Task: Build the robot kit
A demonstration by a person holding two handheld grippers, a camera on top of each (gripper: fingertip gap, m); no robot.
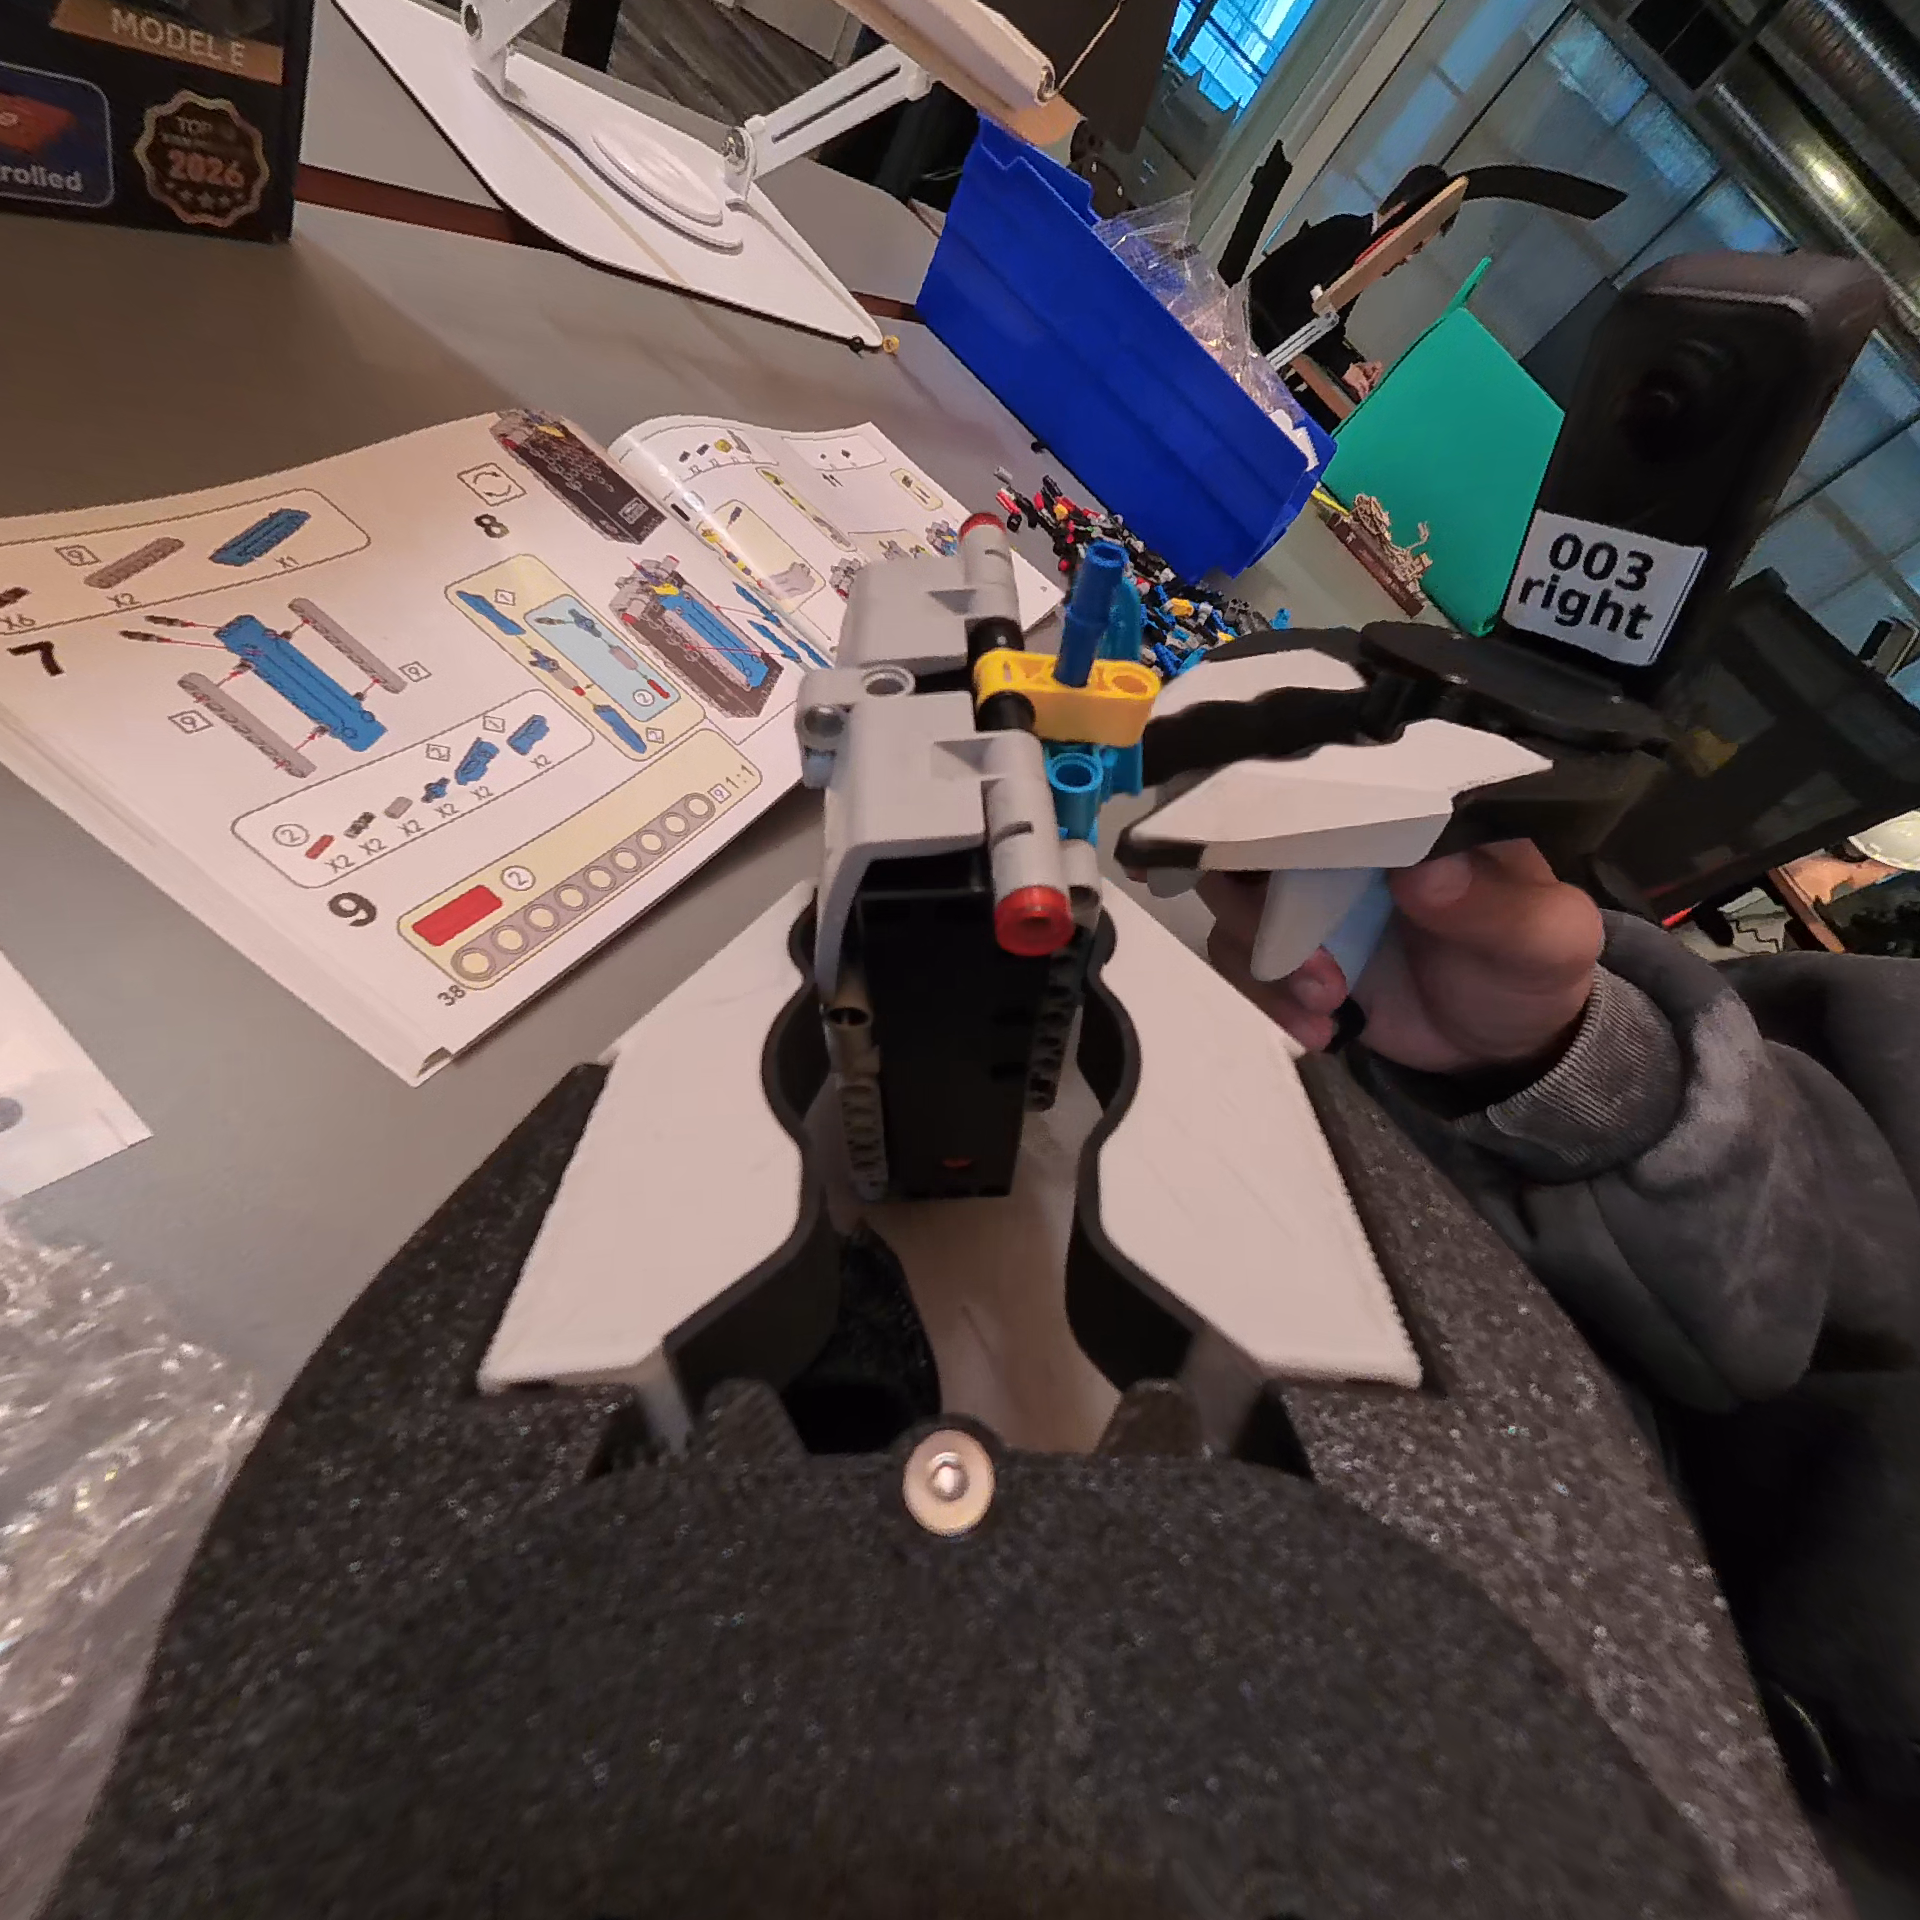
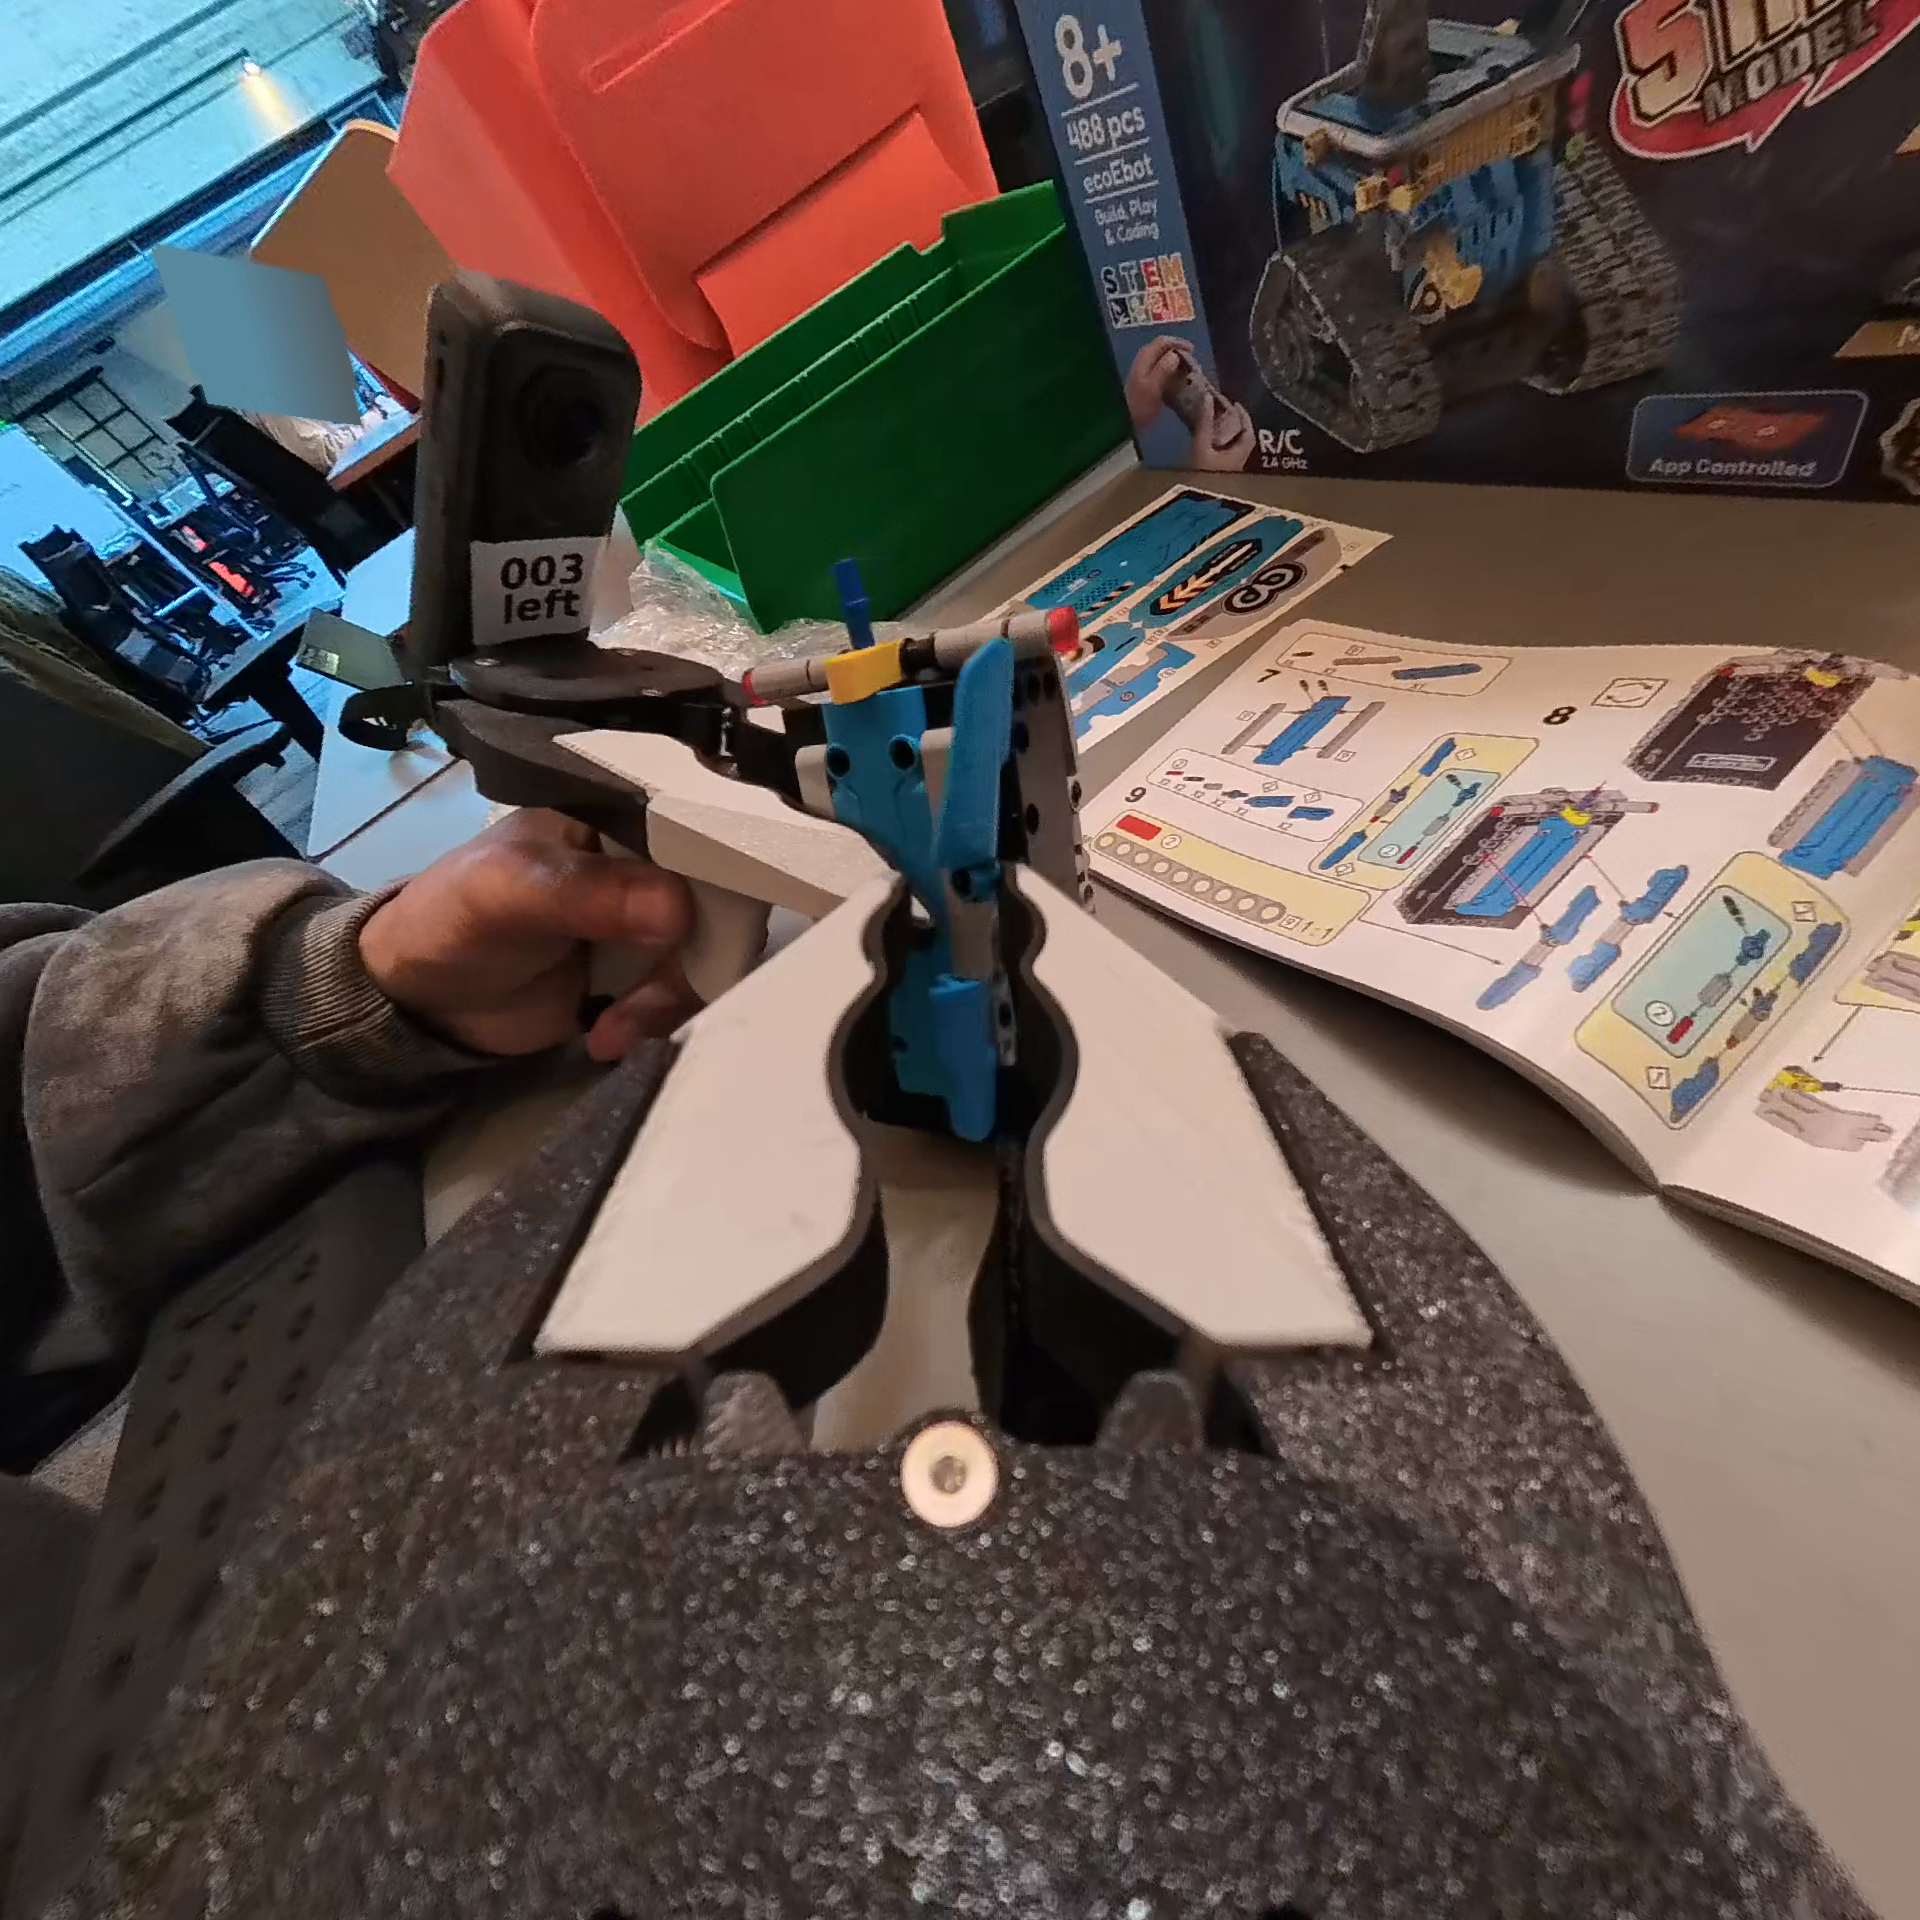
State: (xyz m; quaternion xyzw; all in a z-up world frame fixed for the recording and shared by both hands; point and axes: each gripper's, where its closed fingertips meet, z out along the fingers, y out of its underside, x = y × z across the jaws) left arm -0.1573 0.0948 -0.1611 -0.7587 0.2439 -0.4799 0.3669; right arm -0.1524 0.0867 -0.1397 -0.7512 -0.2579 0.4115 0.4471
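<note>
both grippers point(image 1: 951, 997) point(image 2: 961, 997) on brick model point(image 1: 935, 790)

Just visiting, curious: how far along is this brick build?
Built so far: a black-and-grey block with blue panels, a yellow beam and red-tipped axles. The left gripper and right gripper both clamp it beside the open instruction booklet. A pile of loose pieces by the blue bin lies unused.
</note>
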